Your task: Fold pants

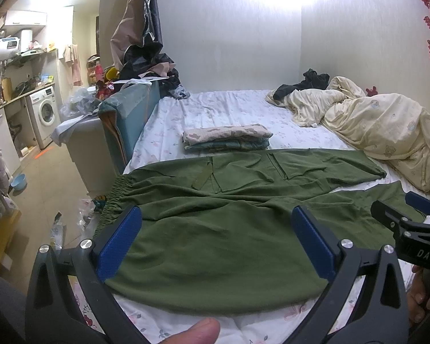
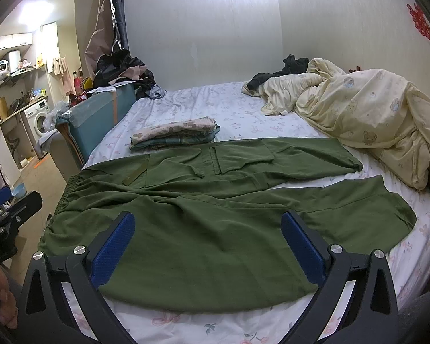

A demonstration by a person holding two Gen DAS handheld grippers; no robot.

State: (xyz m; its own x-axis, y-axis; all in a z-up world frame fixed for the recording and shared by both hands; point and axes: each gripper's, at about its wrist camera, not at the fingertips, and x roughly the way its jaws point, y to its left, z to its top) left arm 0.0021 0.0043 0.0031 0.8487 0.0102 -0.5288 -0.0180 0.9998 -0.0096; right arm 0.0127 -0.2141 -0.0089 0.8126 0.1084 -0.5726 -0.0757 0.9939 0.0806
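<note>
We hold our left gripper (image 1: 216,240) low over the near side of the bed, its two blue-padded fingers (image 1: 120,242) spread wide with nothing between them, looking across the green pants (image 1: 229,229). Our right gripper (image 2: 207,243) hovers beside it at the same height, likewise wide open and holding nothing; in the left wrist view its black tip shows at the right edge. The pants lie spread flat on the floral bed sheet (image 2: 243,326), the gathered elastic waistband (image 2: 63,197) at the left edge of the mattress and the two legs running right, parted in a narrow V that bares a strip of sheet. The cloth is soft, matte and creased, with flapped cargo pockets (image 2: 240,157) on the far leg. The hem of the near leg (image 2: 407,215) ends well short of the right side of the bed, and a band of bare sheet lies between the pants and us. Just beyond the pants sits a stack of folded patterned clothes (image 2: 175,133), and a rumpled cream duvet (image 2: 372,114) crowds the far right, close to the far leg's cuff.
</note>
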